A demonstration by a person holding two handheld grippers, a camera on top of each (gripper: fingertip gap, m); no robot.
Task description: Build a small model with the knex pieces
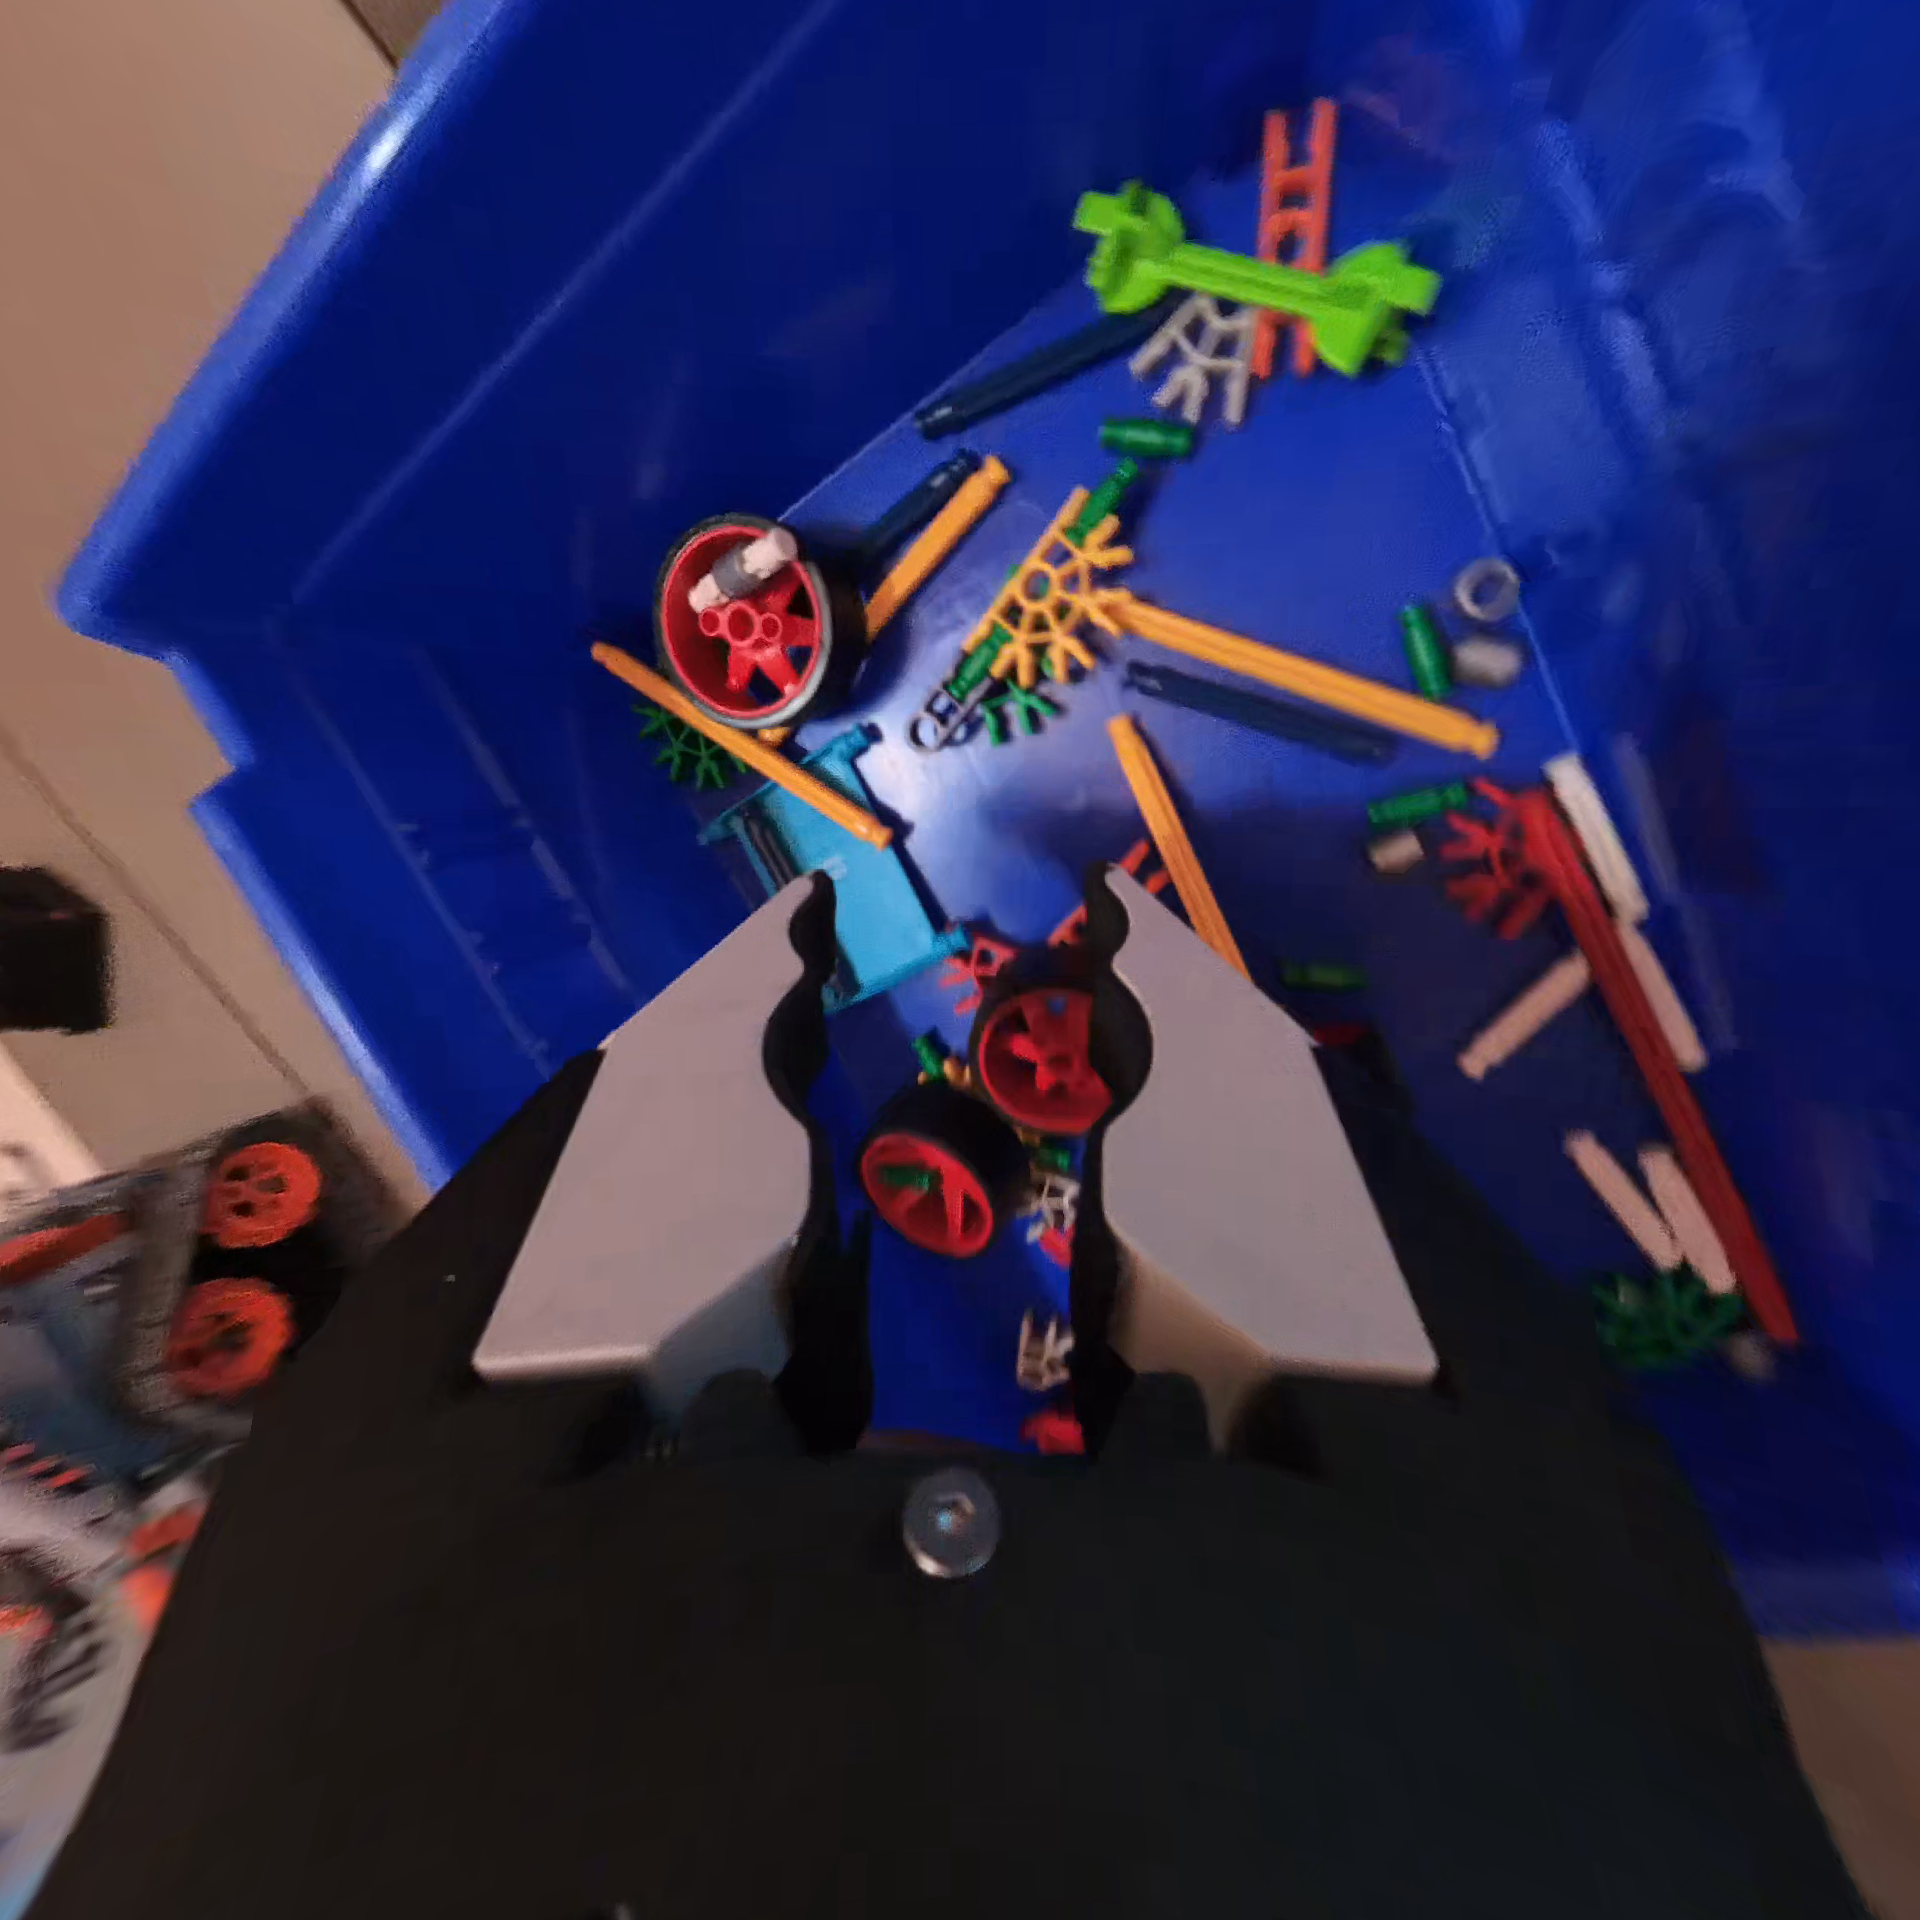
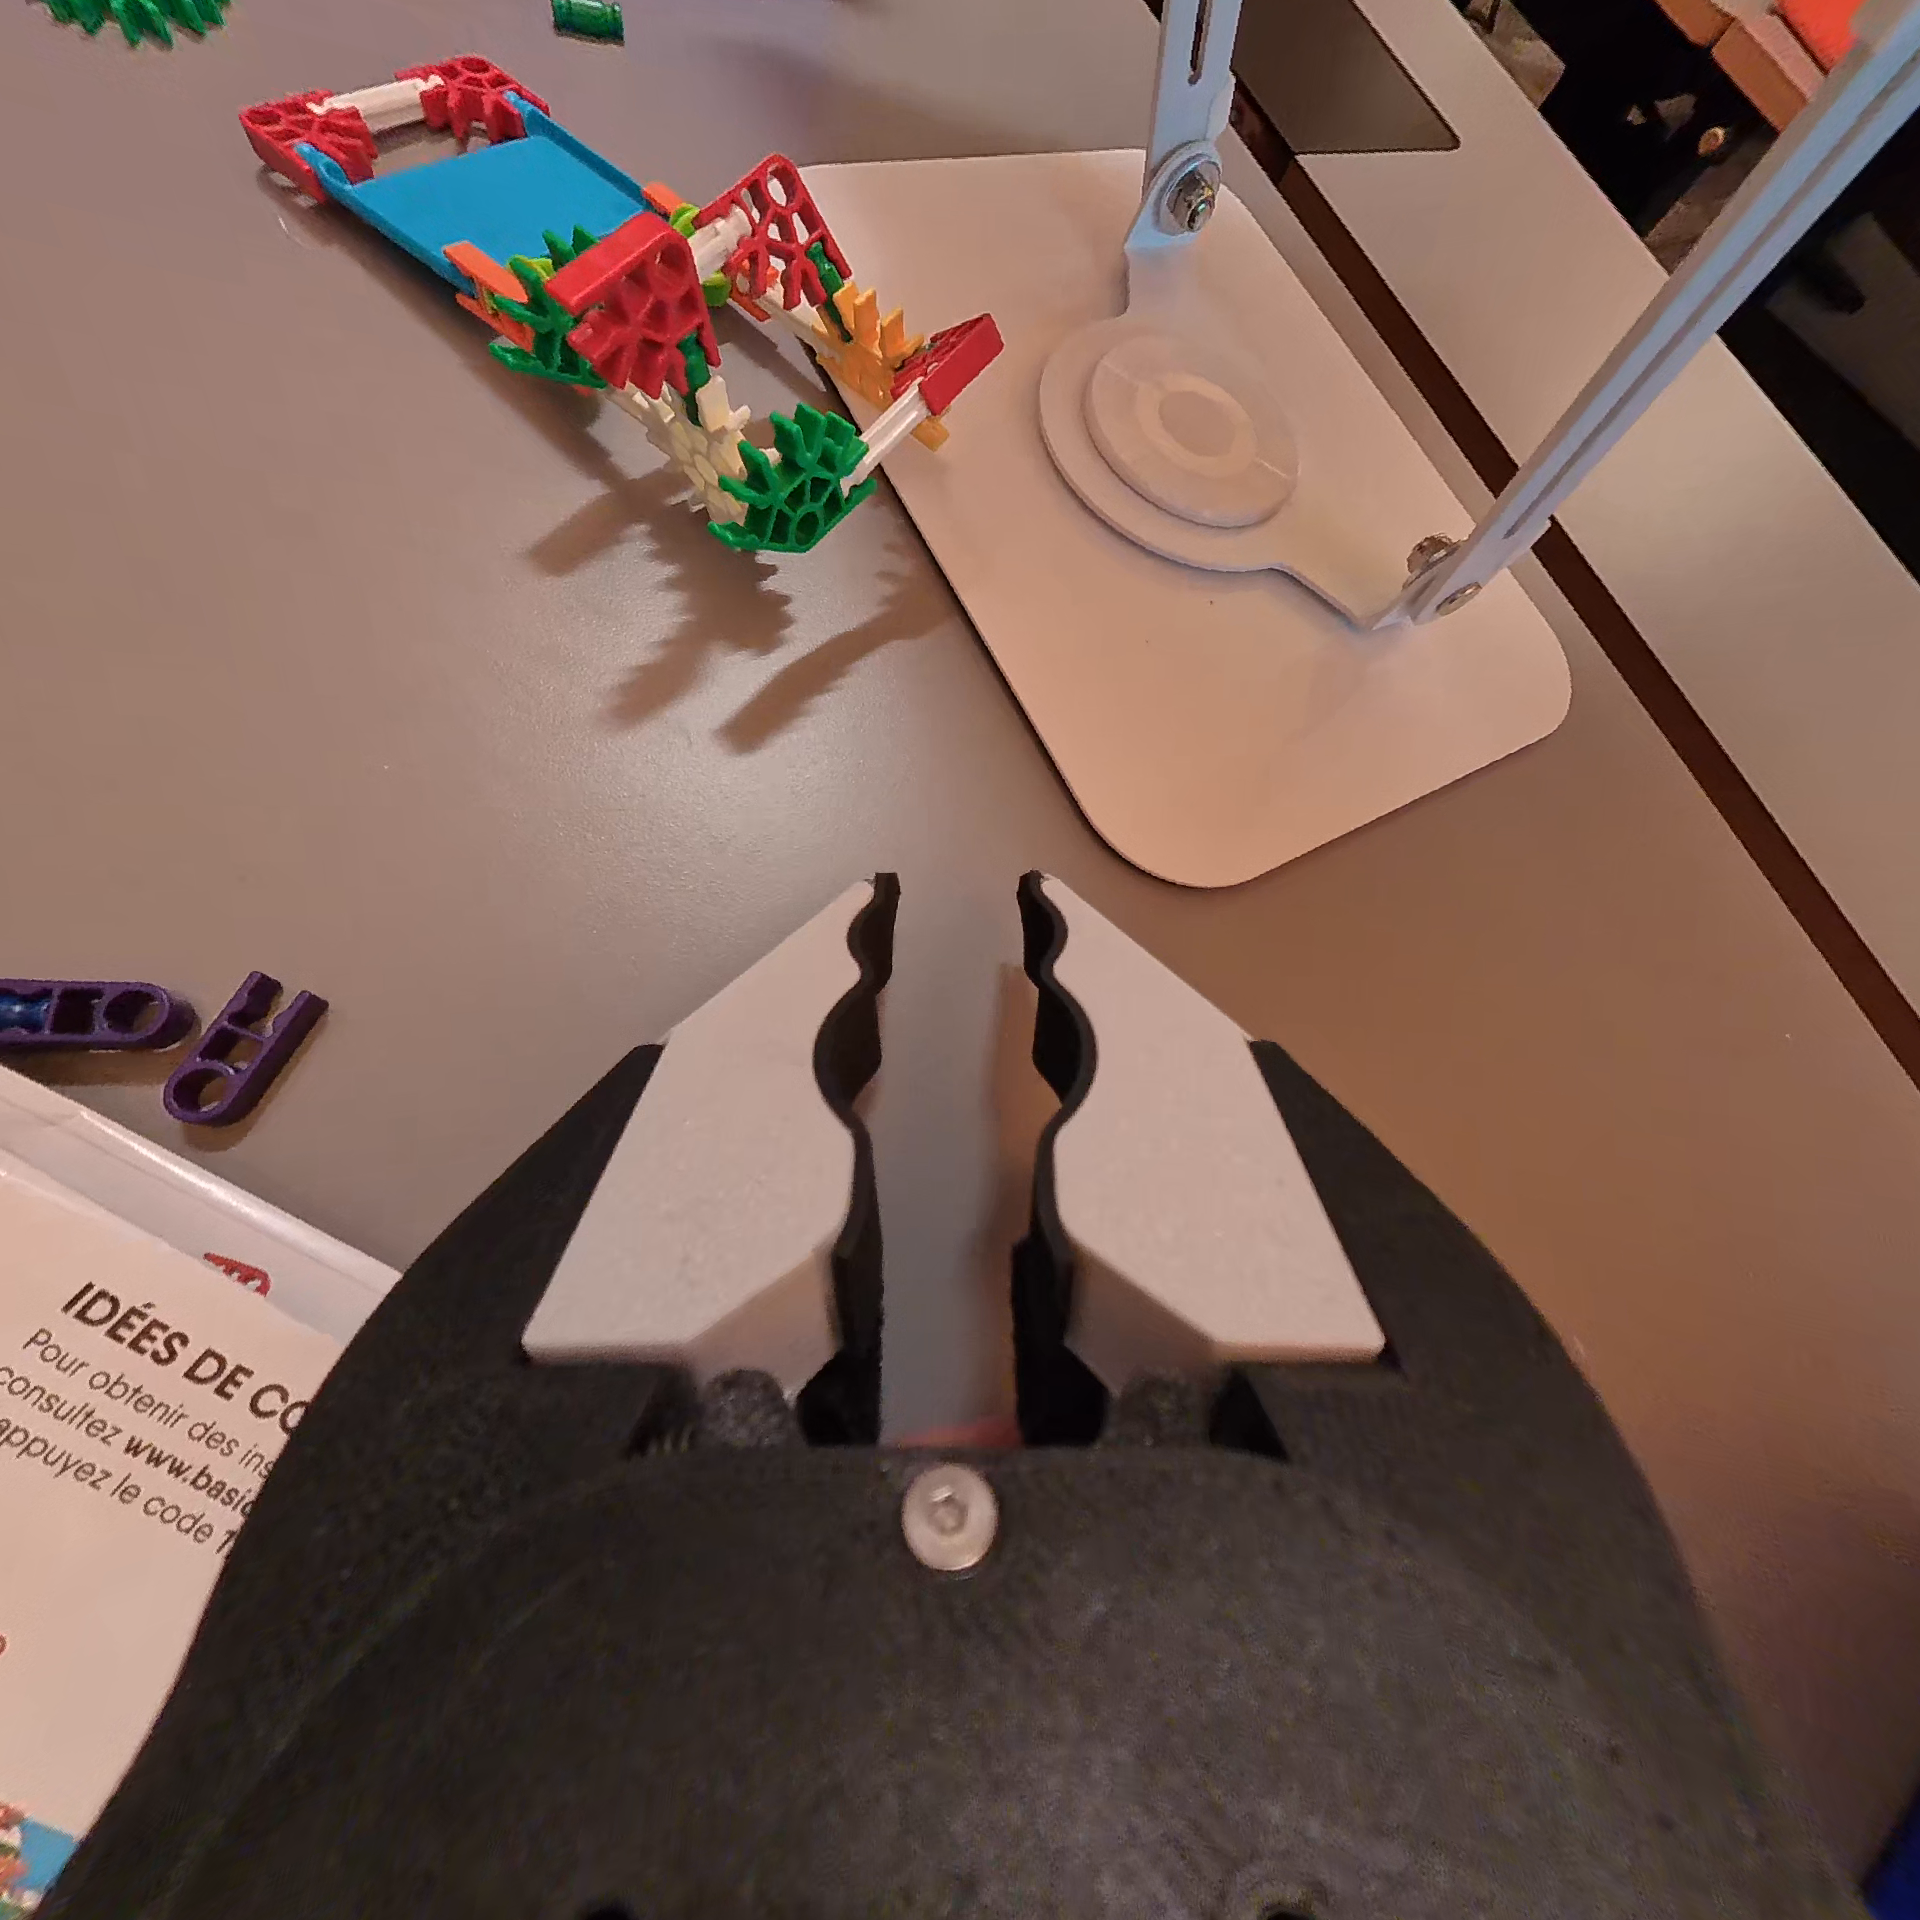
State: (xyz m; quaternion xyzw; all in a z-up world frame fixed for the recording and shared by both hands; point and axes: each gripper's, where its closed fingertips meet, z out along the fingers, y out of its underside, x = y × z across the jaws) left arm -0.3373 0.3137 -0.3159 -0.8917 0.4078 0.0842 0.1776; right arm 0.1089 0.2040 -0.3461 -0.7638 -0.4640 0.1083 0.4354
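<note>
My left gripper (image 1: pixel 961 883) is open and empty above a blue plastic bin (image 1: pixel 499 436) of loose building-toy parts. Under its jaws lie two small black wheels with red hubs (image 1: pixel 1044 1060), and a light blue panel piece (image 1: pixel 852 883) sits just ahead of the left finger. A larger red-hubbed wheel (image 1: pixel 743 623) lies farther in. My right gripper (image 2: pixel 956 883) is open and empty over a grey table (image 2: pixel 312 675). A partly built model (image 2: pixel 623 291) of red, green, white and orange connectors with a blue panel lies ahead, to the left.
The bin also holds orange rods (image 1: pixel 1299 665), a lime green piece (image 1: pixel 1257 281) and red rods (image 1: pixel 1652 1060). A printed box (image 1: pixel 156 1299) lies left of the bin. A white stand base (image 2: pixel 1247 582) sits right of the model. Two purple pieces (image 2: pixel 239 1049) and a printed leaflet (image 2: pixel 125 1403) lie at the left. The tips of one gripper are about 45 cm away from the tips of the other. The larger red-hubbed wheel (image 1: pixel 743 623) is about 6 cm from my left fingertips.
</note>
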